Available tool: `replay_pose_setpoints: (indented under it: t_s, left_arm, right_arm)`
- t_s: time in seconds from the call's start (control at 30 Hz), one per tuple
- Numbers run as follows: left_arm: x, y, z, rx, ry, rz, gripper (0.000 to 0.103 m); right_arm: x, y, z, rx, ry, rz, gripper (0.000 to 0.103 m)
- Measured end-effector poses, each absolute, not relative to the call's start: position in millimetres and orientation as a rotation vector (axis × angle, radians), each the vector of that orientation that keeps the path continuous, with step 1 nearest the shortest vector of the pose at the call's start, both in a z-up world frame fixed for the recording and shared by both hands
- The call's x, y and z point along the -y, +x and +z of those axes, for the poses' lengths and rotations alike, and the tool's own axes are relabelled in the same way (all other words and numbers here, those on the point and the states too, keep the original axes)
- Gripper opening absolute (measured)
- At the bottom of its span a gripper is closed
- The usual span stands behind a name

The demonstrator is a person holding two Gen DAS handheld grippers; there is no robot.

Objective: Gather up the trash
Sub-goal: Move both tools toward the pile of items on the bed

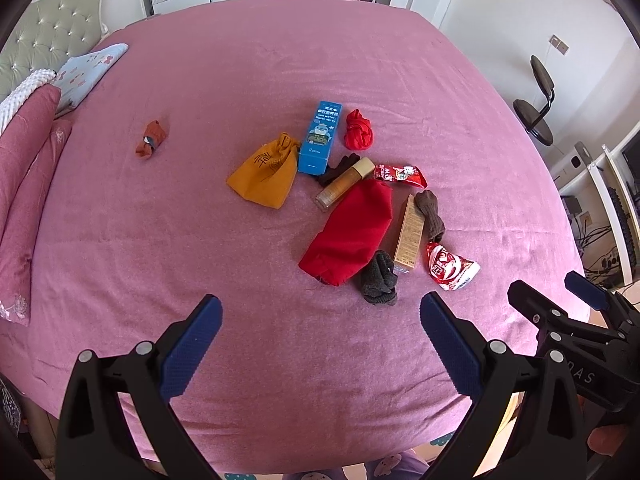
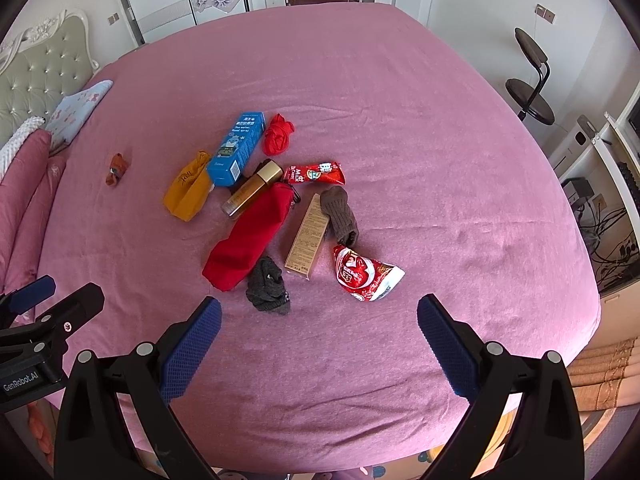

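wrapper [image 2: 366, 274] nearest my right gripper [image 2: 319, 318] on the bed [image 2: 400, 120] looks light and crinkly, so i'd pinch its flat edge; both my grippers, left [image 1: 321, 316] too, hang open and empty.

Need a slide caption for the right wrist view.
Open right gripper hovers over a pink bed, facing a crumpled red wrapper.
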State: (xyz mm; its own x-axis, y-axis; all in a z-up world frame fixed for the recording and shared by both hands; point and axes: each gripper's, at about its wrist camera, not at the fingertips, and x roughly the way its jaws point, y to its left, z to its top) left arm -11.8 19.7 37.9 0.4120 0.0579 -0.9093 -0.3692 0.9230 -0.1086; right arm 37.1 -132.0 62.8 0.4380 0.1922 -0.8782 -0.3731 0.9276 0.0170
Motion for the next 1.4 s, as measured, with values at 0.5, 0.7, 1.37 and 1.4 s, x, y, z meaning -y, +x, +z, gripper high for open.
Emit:
replay_pose_setpoints:
  t_s: [0.5, 0.7, 1.37, 1.4]
  left_arm:
    - [-11.7, -12.3, 45.2, -1.119, -0.295, 0.254, 0.099]
    - [-2.6, -4.5, 42.0, -1.138, -0.314, 0.261, 0.099]
    - [11.3, 50.1, 0.7, -1.252, -0.376, 0.271, 0.099]
    - [10.3, 54.2, -2.2, -1.258, -0.373, 0.276, 0.099]
  right_arm:
    - [132.8, 32.9, 70.4, -1.042, -0.192, 0.364, 0.094]
    - [139.3, 44.9, 71.1, -1.050, -0.206, 0.380, 0.094]
    - [157.6, 104.1, 33.7, -1.136, -0.220, 0.410, 0.094]
    - [157.1, 107.9, 30.9, -1.141, -0.221, 0.409, 0.094]
